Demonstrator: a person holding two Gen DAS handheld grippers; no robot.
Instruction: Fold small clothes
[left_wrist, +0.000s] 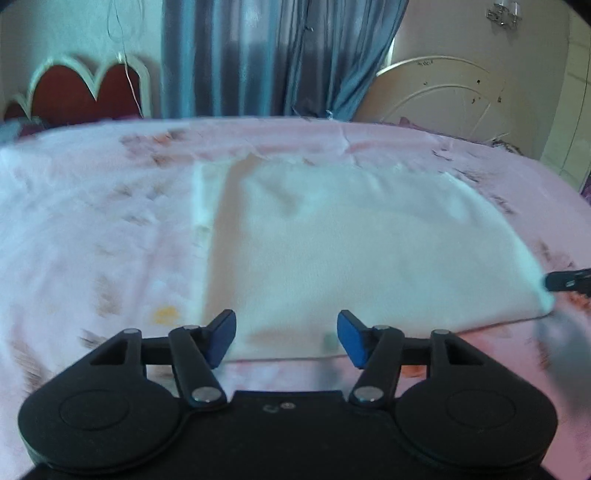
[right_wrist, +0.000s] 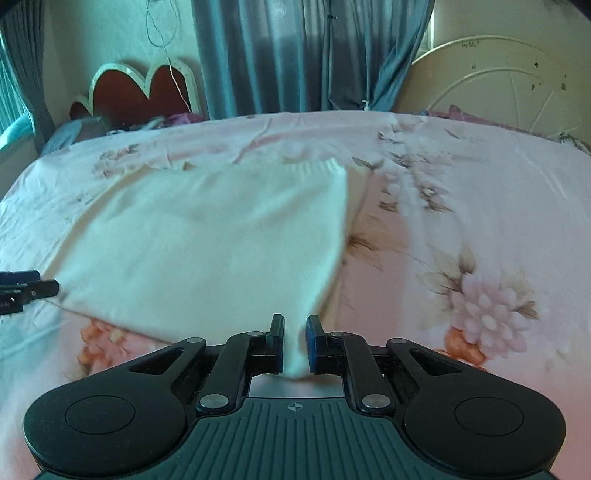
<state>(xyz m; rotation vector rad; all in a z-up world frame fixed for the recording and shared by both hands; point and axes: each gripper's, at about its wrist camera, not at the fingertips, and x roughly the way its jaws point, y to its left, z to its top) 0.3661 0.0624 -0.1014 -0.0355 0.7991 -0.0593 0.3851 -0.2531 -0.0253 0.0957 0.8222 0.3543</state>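
A white knitted garment (left_wrist: 351, 251) lies flat and folded on the pink flowered bed sheet (left_wrist: 92, 221). My left gripper (left_wrist: 287, 338) stands open at its near edge; the blue pads flank the hem without pressing it. In the right wrist view the same garment (right_wrist: 207, 243) stretches away to the left, ribbed hem at the far side. My right gripper (right_wrist: 295, 339) is shut on its near right corner, and a pinch of white cloth shows between the pads. Each gripper also shows in the other's view: the right gripper (left_wrist: 554, 282) at the garment's right corner, the left gripper (right_wrist: 46, 282) at its left edge.
The bed sheet (right_wrist: 461, 221) fills both views around the garment. A red heart-shaped headboard (right_wrist: 140, 92) stands at the far left, blue-grey curtains (right_wrist: 295, 55) hang behind the bed, and a white metal frame (right_wrist: 498, 74) leans at the far right.
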